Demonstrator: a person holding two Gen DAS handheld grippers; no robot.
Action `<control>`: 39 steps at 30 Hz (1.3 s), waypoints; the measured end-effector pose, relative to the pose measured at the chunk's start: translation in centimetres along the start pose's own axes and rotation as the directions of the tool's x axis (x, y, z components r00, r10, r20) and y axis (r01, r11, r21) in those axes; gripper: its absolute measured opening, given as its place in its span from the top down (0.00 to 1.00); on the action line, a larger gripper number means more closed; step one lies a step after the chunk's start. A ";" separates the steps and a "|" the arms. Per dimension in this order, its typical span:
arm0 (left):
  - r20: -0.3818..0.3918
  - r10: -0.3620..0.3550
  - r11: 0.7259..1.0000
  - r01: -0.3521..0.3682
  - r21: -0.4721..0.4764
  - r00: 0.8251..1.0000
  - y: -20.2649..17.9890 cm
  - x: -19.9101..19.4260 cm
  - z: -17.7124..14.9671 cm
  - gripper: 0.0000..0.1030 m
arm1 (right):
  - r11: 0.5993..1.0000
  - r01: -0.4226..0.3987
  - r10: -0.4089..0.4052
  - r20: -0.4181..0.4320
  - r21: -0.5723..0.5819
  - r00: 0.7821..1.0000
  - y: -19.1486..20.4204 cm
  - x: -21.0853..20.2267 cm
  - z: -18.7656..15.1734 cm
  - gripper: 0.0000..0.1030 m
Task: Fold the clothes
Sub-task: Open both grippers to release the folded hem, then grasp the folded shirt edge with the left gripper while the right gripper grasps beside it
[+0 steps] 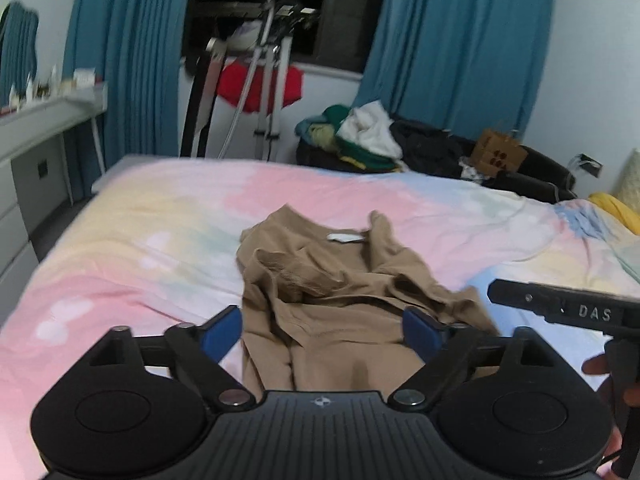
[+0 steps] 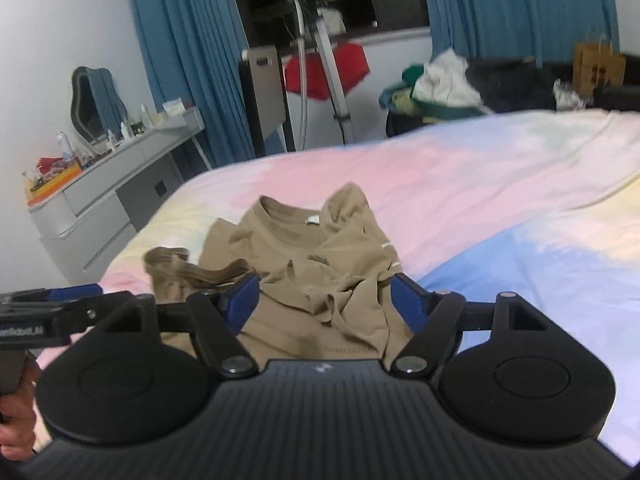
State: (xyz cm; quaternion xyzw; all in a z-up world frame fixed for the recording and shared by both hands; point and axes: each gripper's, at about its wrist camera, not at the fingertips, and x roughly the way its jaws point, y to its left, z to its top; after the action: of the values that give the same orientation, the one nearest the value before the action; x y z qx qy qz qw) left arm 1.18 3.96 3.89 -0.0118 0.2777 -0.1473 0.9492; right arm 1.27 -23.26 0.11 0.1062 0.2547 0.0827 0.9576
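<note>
Nearest the lens in the left wrist view is the left gripper, its black body filling the bottom of the frame and its blue pads set wide apart. Nothing is pinched: the tan shirt lies on the bed beyond and under the gap, and no cloth rises into the pads. The right gripper reads the same in its own view, bottom centre, with its blue pads spread and empty. Whether either pad brushes the cloth cannot be told from this angle.

The shirt sits in the middle of both frames, collar toward the top, a white label showing inside the neck. It is rumpled. One sleeve is bunched at the left of the right wrist view, and loose folds cross the chest.

My reading is that the shirt lies free, between grips, and needs flattening before any fold. To do that well, take it at two matching points, such as the two shoulders or the two hem corners, and draw them apart so the body lies smooth. Grip one layer only where the folds overlap, or the wrinkle gets locked in. Free the bunched sleeve first. Each gripper shows at the edge of the other's view, so they work close and should not cross.
</note>
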 end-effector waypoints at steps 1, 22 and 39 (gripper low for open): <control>0.011 0.004 1.000 -0.004 0.016 1.000 -0.5 -1.0 -0.2 0.04 | 1.000 0.003 -0.003 0.011 -0.009 1.000 0.2 -1.0 -0.1 0.28; 0.055 0.001 1.000 -0.002 0.031 0.998 -1.7 -7.4 -4.8 0.01 | 0.997 0.069 -0.070 0.097 0.020 0.993 1.3 -8.2 -4.2 0.15; -0.136 -0.033 0.987 0.011 -0.161 0.990 1.1 -3.8 -5.1 0.02 | 0.953 -0.027 0.036 -0.024 0.302 0.999 -2.2 -5.8 -5.2 0.15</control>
State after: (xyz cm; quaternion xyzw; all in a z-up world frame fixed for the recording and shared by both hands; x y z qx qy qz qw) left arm -4.27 6.41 1.48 -0.0806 0.3535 -0.1356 0.9220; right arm -6.13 -25.75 -2.14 0.2541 0.2765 0.0599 0.9249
